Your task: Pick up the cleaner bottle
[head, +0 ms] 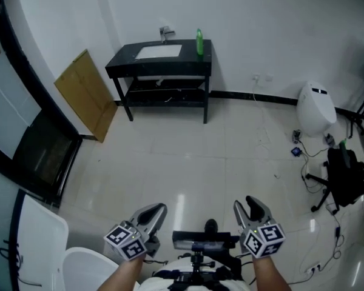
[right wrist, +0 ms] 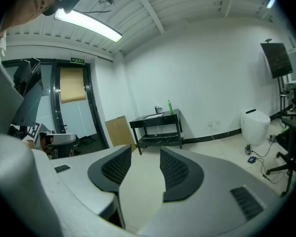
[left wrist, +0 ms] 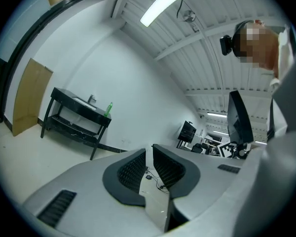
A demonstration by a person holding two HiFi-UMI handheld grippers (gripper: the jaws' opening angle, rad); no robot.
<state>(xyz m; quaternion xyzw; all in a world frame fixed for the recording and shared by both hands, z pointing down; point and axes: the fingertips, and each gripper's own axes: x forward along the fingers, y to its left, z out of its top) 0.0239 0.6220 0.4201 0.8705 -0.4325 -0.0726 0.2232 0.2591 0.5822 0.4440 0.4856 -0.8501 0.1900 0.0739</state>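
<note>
Two empty tools: left gripper (head: 153, 213) slightly parted, right gripper (head: 252, 207) wider | likely step: approach | green cleaner bottle (head: 199, 42) at 12 o'clock on black sink table (head: 124, 58) | next: close distance, straddle bottle.

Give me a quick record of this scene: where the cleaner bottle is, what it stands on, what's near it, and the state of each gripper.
bottle: green cleaner bottle, upright at the right end of the table top, right of the sink basin
support: black table against the far wall
nearby: cardboard sheet leaning on the wall left of the table
left gripper: fingers narrowly apart, nothing between them
right gripper: fingers apart, empty
status: both grippers far from the bottle, not yet picked up
</note>
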